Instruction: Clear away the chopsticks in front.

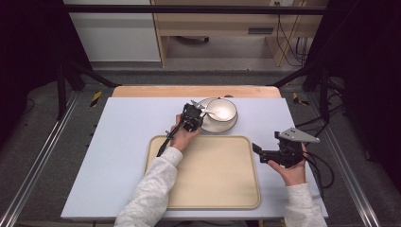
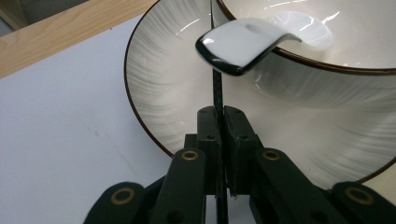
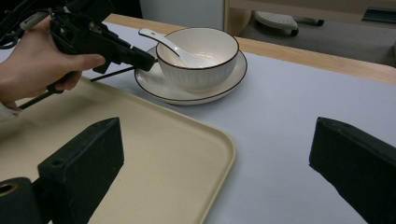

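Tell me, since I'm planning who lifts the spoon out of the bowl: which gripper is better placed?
Left. The left gripper sits at the plate, jaws shut, under the spoon handle overhanging the bowl. The right gripper hangs open beside the tray, farther off.

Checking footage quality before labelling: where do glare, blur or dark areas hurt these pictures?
Left gripper view: bright glare streaks on the bowl and plate, and the spoon handle looks soft. Right gripper view: its own tongs are blurred at close range, the dishes sharp. High view: the room's sides fall into darkness, the table evenly lit.
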`<state>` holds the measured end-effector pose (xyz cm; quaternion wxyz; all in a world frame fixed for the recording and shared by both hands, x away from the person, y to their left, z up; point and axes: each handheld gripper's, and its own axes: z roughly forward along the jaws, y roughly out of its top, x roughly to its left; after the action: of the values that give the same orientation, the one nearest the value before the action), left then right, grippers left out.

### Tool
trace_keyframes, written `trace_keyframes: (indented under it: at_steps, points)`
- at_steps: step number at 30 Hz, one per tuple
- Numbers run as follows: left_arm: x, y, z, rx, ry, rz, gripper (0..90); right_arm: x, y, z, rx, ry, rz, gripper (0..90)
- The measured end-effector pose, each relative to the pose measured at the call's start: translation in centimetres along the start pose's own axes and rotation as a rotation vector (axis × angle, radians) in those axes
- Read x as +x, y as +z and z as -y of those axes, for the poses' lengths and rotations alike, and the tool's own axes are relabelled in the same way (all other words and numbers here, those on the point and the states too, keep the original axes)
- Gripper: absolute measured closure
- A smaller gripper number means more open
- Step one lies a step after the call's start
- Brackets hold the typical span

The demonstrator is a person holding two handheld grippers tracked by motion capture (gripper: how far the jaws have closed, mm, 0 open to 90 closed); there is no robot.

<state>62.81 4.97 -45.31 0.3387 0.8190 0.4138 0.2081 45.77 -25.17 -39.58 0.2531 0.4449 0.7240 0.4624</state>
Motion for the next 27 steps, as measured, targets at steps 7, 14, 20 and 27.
trace_keyframes:
  at_steps: [7, 14, 20, 27]
  points:
    - [0.2, -1.5, 0.2, -0.023, -0.015, 0.005, 85.7, 0.1, 0.0, 0.0, 0.003, 0.000, 0.002, 3.5]
    - [1.1, -3.9, 0.6, -0.038, -0.018, -0.021, 85.8, 0.1, 0.2, 0.1, 0.006, -0.002, 0.004, 3.5]
    - [2.0, -5.9, 1.8, -0.041, -0.036, -0.042, 85.8, 0.0, 0.0, 0.0, 0.002, -0.001, 0.010, 3.5]
    - [2.3, -8.8, 4.0, -0.053, -0.066, -0.072, 85.8, 0.0, -0.1, 0.0, 0.001, -0.005, 0.014, 3.5]
